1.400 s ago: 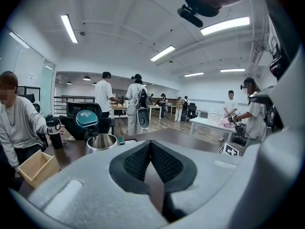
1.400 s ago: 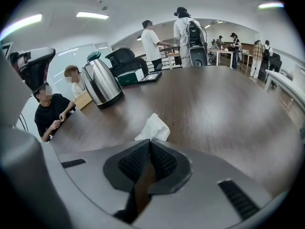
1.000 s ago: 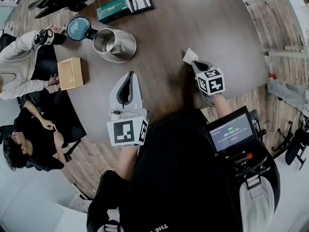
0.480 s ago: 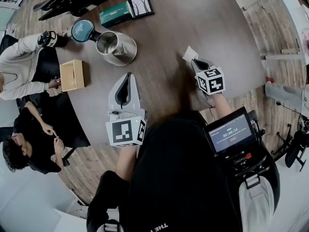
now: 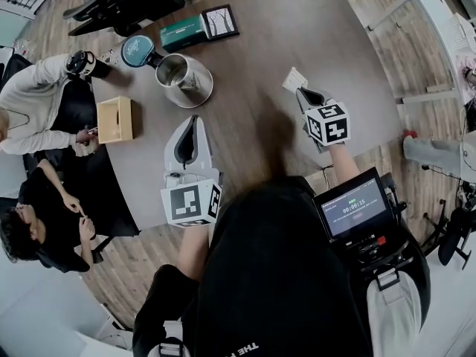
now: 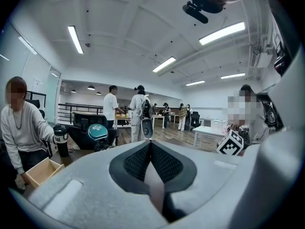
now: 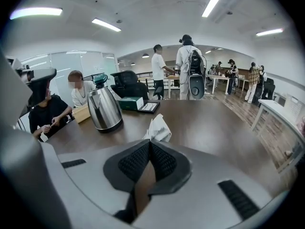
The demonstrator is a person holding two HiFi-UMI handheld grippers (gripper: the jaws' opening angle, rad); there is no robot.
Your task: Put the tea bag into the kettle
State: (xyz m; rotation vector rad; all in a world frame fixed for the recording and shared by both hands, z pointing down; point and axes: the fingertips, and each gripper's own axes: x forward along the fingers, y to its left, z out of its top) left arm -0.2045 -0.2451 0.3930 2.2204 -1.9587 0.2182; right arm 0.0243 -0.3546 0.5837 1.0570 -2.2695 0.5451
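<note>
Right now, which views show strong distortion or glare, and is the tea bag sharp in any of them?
Head view: fisheye curves the table rim; light is even, the kettle shows soft reflections only. Left gripper view: ceiling lights burn out white; corners are black. Right gripper view: the tea bag in the right gripper is sharp; the room behind bends.

The person wears a black top (image 5: 282, 274) with white lettering (image 5: 242, 348) near its lower edge. The left gripper (image 5: 194, 119) and right gripper (image 5: 301, 91) each have a pale grey shell, black textured pads (image 6: 138, 161) and a cube (image 5: 191, 202) with black-and-white square markers.
</note>
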